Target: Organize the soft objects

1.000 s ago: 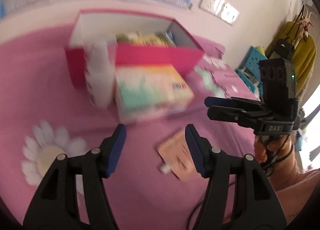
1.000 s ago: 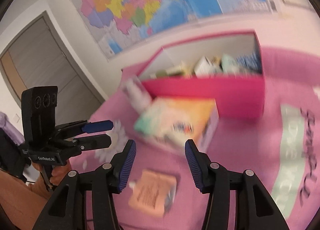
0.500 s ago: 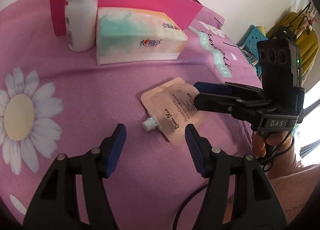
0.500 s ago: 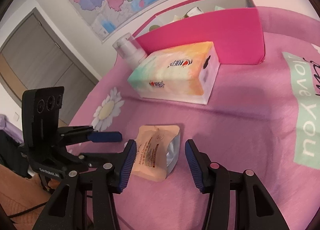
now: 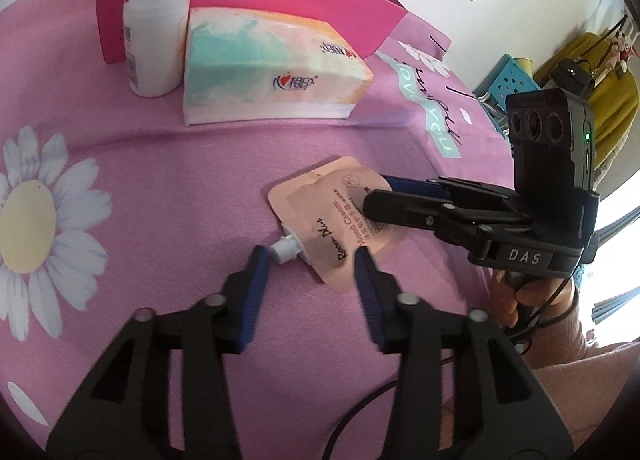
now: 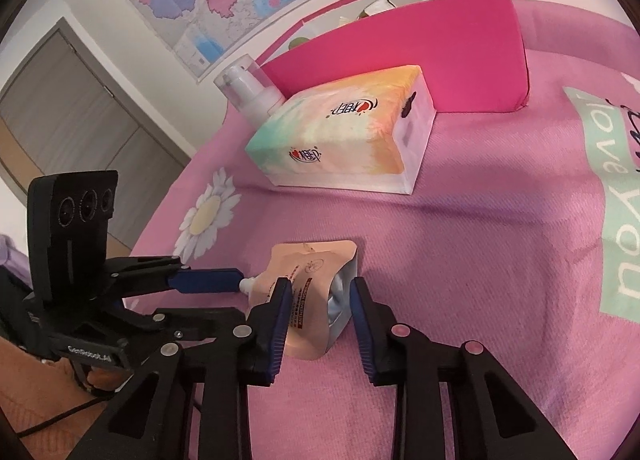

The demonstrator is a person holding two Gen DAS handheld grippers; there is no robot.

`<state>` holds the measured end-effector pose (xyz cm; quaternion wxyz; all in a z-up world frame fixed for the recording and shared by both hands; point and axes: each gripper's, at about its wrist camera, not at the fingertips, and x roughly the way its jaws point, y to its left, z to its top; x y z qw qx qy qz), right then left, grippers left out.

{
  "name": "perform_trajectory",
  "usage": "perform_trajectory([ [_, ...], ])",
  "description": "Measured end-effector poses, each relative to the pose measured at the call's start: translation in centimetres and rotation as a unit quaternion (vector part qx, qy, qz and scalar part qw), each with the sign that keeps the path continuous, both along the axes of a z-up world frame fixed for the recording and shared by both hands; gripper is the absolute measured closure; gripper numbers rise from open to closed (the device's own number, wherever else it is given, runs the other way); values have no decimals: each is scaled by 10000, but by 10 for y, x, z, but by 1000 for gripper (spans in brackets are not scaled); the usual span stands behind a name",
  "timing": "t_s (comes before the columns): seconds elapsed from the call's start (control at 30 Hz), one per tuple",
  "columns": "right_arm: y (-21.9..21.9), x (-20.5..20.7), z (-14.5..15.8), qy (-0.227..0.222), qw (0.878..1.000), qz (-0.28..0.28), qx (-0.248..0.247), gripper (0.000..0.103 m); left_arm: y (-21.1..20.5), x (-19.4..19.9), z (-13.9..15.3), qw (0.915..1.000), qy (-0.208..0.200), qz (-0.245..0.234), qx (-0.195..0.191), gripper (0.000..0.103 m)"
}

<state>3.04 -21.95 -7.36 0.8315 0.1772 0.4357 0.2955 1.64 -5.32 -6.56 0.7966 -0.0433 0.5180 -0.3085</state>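
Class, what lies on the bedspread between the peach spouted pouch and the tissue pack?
Nothing: in both wrist views, only bare pink bedspread separates pouch from tissue pack.

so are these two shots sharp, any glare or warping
Left wrist view: sharp, pouch lettering legible; the window at the right edge is blown out white; fisheye bends the pink cloth and darkens the corners. Right wrist view: also sharp, softer even light, tissue pack casts a mild shadow; same barrel distortion.
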Motion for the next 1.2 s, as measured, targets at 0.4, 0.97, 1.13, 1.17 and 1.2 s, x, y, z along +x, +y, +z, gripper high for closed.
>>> perform_trajectory([
  [0.4, 5, -4, 1, 5, 10000, -54, 0, 77, -2, 3, 2, 9999, 87, 139, 30, 61],
  [0.97, 5, -8, 12, -113, 9998, -137, 29, 77, -6, 1, 23, 9987, -407, 249, 182, 61],
  [1.13, 5, -9, 17, -179, 9997, -129, 45, 77, -5, 2, 28, 9982, -510, 267, 183, 61],
  [1.17, 5, -9, 18, -198, 9997, -138, 39, 77, -6, 2, 29, 9981, -527, 273, 184, 61],
  [1.2, 5, -9, 19, -217, 9997, -142, 40, 77, -6, 2, 30, 9980, -537, 276, 180, 61],
])
